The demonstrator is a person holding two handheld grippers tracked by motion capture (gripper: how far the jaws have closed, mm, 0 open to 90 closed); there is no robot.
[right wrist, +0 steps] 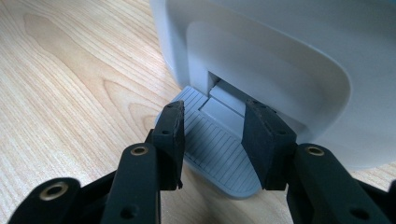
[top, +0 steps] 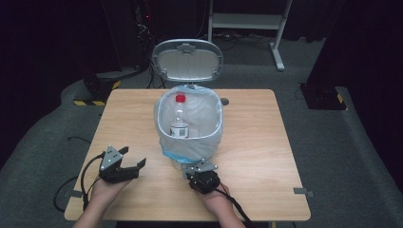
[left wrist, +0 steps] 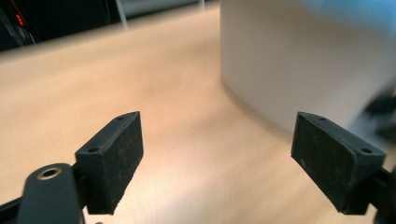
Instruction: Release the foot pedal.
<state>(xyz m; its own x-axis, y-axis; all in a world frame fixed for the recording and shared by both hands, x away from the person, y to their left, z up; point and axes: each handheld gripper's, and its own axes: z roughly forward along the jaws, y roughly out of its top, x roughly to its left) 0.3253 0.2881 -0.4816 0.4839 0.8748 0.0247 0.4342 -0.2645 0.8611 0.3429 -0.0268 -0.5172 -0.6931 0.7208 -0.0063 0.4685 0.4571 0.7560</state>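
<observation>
A white pedal bin [top: 164,124] with a blue-edged liner stands in the middle of the wooden table [top: 266,142], its lid [top: 187,59] swung up. A clear bottle [top: 179,118] with a red cap stands inside it. My right gripper [top: 191,172] is at the bin's front foot. In the right gripper view its jaws [right wrist: 215,126] stand apart and rest on top of the grey ribbed pedal [right wrist: 215,154]. My left gripper [top: 134,156] is low over the table to the left of the bin, open and empty. In the left gripper view [left wrist: 219,154] the bin's wall [left wrist: 299,60] is ahead on the right.
A small grey round piece [top: 224,101] lies on the table behind the bin at its right. Grey tape tabs [top: 302,192] mark the table's front corners. A white frame [top: 247,21] and dark stands are on the floor beyond the table.
</observation>
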